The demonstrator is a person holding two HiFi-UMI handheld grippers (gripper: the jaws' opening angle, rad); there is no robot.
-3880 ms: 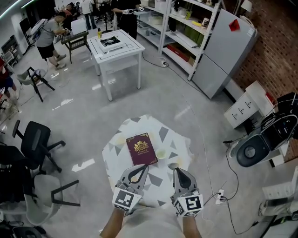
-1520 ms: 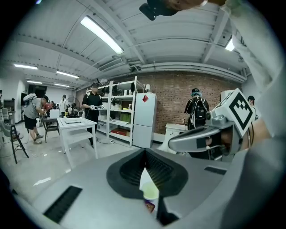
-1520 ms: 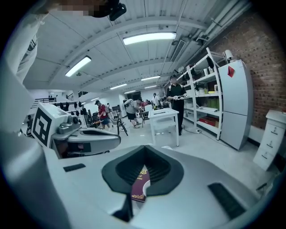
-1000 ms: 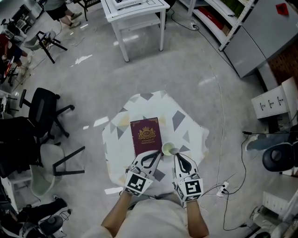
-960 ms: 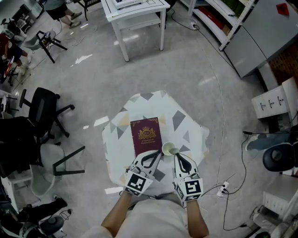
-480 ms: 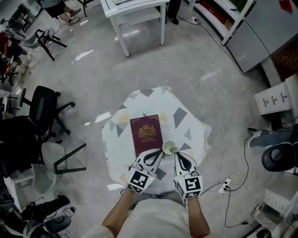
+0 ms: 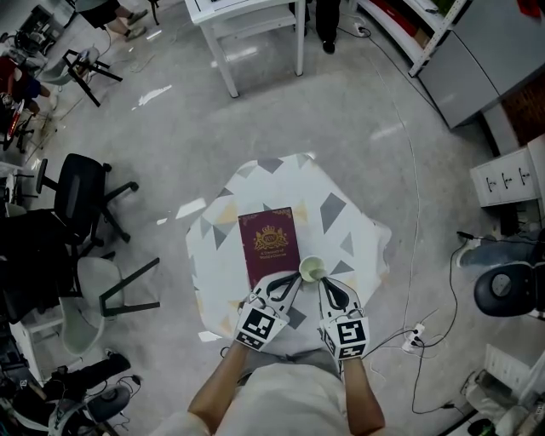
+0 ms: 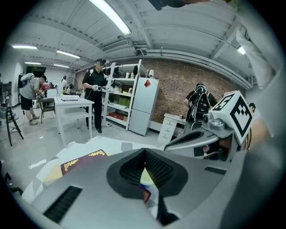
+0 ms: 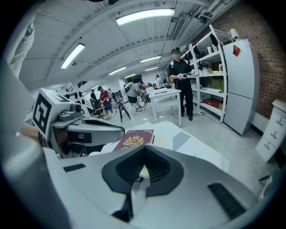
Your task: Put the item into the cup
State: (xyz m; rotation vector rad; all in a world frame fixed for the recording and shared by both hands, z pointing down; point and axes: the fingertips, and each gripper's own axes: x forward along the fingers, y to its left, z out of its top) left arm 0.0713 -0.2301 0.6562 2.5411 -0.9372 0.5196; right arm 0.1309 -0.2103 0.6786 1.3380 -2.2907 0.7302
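A maroon book (image 7: 268, 242) with a gold crest lies on the small table (image 7: 341, 223), which has a white cloth with a triangle pattern. A pale cup (image 7: 312, 270) stands upright by the book's near right corner. My left gripper (image 7: 292, 279) is shut and empty, its tips just left of the cup. My right gripper (image 7: 324, 285) is shut too, just behind the cup. In the left gripper view the cup (image 8: 145, 178) shows through the gap under the closed tips (image 8: 144, 151), with the book (image 8: 82, 160) to the left. The right gripper view shows the book (image 9: 134, 139) beyond its tips (image 9: 144, 147).
A black office chair (image 7: 75, 207) and a grey chair (image 7: 100, 294) stand left of the table. A white table (image 7: 247, 15) is far ahead. Cables and a power strip (image 7: 415, 339) lie on the floor at the right. A person (image 8: 95, 89) stands by shelves.
Since 3.9 s ago both grippers have moved forward to the cup's near side. Over the last second they hold still and shut; only the head view drifts.
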